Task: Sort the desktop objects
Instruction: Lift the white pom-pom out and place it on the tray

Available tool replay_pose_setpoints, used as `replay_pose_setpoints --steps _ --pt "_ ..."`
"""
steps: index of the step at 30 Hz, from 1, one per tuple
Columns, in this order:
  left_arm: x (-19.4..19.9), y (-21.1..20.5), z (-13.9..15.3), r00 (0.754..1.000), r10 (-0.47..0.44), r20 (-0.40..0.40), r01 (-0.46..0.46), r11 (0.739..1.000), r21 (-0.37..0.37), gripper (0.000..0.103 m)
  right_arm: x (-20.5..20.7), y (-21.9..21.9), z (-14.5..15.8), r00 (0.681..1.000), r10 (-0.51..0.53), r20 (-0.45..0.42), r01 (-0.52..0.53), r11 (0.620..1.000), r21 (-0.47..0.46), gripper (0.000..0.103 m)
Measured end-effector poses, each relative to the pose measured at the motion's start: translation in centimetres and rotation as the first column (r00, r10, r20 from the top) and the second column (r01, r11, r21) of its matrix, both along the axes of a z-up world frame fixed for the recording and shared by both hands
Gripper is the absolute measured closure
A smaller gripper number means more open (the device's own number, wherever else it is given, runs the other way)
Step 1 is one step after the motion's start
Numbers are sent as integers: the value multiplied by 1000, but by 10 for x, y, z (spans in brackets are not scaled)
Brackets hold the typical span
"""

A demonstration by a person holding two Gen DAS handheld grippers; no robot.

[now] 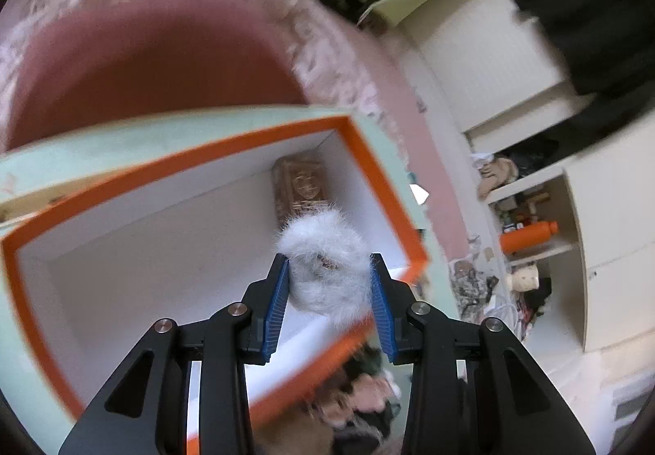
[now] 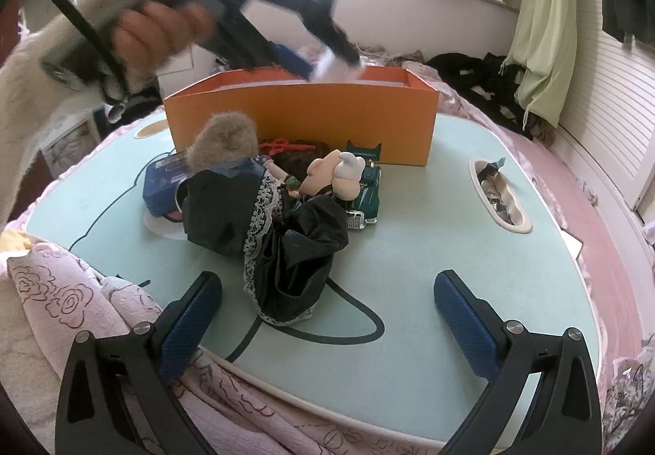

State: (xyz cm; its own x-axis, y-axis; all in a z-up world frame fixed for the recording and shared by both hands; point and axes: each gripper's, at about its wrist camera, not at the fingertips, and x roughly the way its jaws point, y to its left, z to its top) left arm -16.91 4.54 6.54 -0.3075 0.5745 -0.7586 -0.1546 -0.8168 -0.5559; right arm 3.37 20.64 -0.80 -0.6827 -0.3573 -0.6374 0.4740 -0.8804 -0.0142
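Holding a white fluffy toy (image 1: 327, 262) between the blue pads, my left gripper (image 1: 329, 283) is clenched on it at lower centre of the left wrist view, the fur bulging past both fingertips. The toy hangs over the open orange box (image 1: 172, 164), inside its right-hand end. Farther in, against the box's far white wall, stands a brown embossed tin (image 1: 301, 187); the rest of the white floor shows bare. Beyond the box rim lies the pale green table (image 1: 123, 136), then pink bedding (image 1: 163, 46).

In the right wrist view, my right gripper (image 2: 327, 320) sits at the bottom with its pads spread wide, nothing between them. Just beyond it lies a doll in a black lace-trimmed dress (image 2: 282, 234), with a blue case (image 2: 163, 185) to its left and a green toy car (image 2: 366, 189) to its right. Behind them stands the orange box, my left hand (image 2: 159, 21) above it at upper left.
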Motion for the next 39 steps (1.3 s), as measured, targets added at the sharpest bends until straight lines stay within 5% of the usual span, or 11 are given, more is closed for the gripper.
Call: replay_pose_setpoints --steps 9,16,19,22,25,30,36,39 --pt "68 20 26 983 -117 -143 108 992 -72 58 0 0 0 1000 0 -1 0 1000 0 0" --pt "104 -10 28 971 -54 -233 34 995 -90 50 1 0 0 1000 -1 -1 1 1000 0 0" --pt "141 -20 26 950 -55 -306 -7 980 -199 40 1 1 0 1000 -1 -1 1 1000 -1 0" --pt "174 -21 14 926 -86 -368 -63 925 -375 38 1 1 0 1000 -1 -1 1 1000 -1 0" --pt "197 -21 -13 932 -118 -343 -59 883 -466 38 1 1 0 1000 -1 -1 1 1000 0 0" --pt "198 -16 -50 951 -108 -289 -54 863 -502 38 1 1 0 1000 0 -1 0 1000 -2 0" --pt "182 -28 -69 964 -36 -264 -96 876 -473 0 2 2 0 1000 0 -3 0 1000 -1 0" --pt "182 -37 -73 956 -9 -294 -132 879 -458 0 2 2 0 1000 -1 -3 1 1000 -2 0"
